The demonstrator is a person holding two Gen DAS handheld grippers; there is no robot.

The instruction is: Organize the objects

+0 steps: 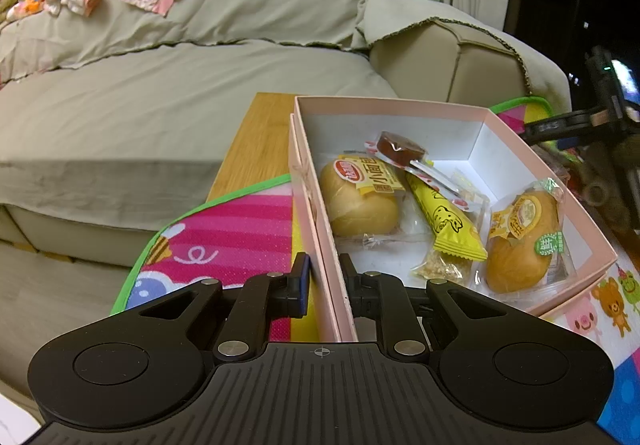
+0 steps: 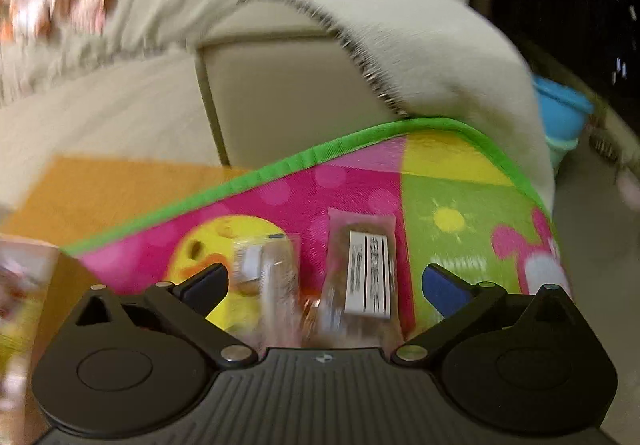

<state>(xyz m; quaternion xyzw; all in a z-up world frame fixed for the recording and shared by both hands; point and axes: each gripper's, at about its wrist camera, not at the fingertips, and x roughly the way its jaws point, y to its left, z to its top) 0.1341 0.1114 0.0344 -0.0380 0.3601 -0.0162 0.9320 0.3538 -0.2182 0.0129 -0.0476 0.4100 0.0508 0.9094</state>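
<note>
My left gripper [image 1: 325, 277] is shut on the near left wall of a pink box [image 1: 316, 229], one finger outside and one inside. The box holds two wrapped buns [image 1: 360, 201], a yellow snack stick [image 1: 448, 221], a brown round candy [image 1: 400, 147] and a small crumb bar [image 1: 440, 269]. My right gripper [image 2: 326, 285] is open and empty, low over the colourful mat [image 2: 460, 205]. Two clear-wrapped snack packets, one with a white label [image 2: 366, 273] and one blurred [image 2: 268, 277], lie on the mat between its fingers.
The box stands on a wooden table [image 1: 256, 145] partly covered by the mat. A beige sofa [image 1: 180, 85] with clothes on its back stands behind. A blue container [image 2: 560, 113] sits at the far right. The right gripper shows at the right edge of the left wrist view [image 1: 580, 125].
</note>
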